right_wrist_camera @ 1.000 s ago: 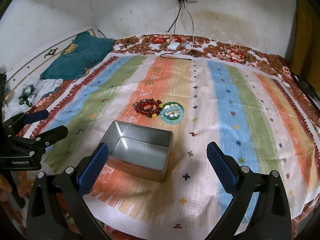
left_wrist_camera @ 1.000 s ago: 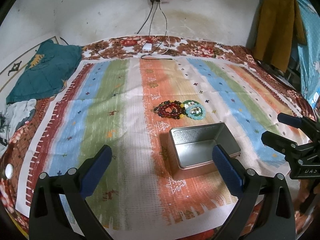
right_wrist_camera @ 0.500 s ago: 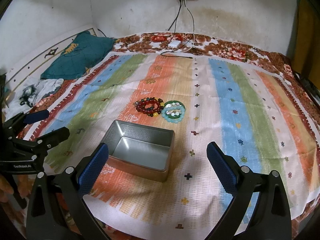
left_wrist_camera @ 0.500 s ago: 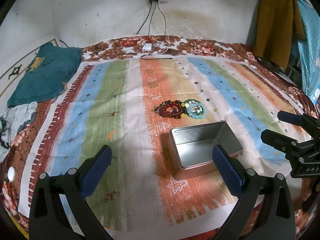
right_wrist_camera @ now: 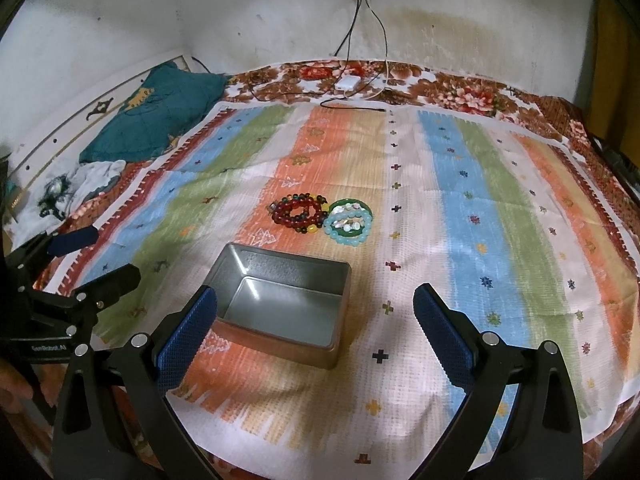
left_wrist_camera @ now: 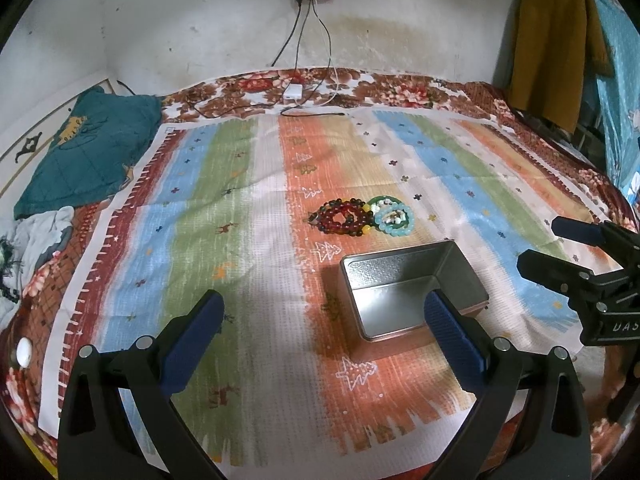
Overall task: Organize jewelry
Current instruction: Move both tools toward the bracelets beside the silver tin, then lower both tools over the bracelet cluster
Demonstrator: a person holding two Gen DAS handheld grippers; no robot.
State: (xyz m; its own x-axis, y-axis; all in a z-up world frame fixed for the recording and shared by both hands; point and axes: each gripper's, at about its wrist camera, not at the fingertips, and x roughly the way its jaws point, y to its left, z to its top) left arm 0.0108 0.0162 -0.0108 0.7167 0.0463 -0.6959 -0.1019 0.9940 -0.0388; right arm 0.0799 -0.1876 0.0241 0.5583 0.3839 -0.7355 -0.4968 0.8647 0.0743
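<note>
The left gripper (left_wrist_camera: 320,334) hangs with its jaws spread wide and holds nothing; its blue pads (left_wrist_camera: 192,334) frame bare cloth and the near end of the metal tin (left_wrist_camera: 400,300). The right gripper (right_wrist_camera: 316,328) is likewise wide open and holds nothing, hovering above the striped cloth (right_wrist_camera: 500,220) just beside the tin (right_wrist_camera: 280,308). The tin sits open near the middle of the cloth, toward its front edge, with no jewelry inside it. Just beyond it, apart from its far wall, lie the dark red bead bracelets (left_wrist_camera: 342,216) touching the pale green and blue bracelets (left_wrist_camera: 392,214). Nothing lies between grippers and beads but the tin. At the far edge of the cloth a white charger (left_wrist_camera: 293,91) and black cables (left_wrist_camera: 312,112) rest on the floral bedspread (left_wrist_camera: 416,90); a teal quilt (left_wrist_camera: 84,148) lies at the far left corner.
</note>
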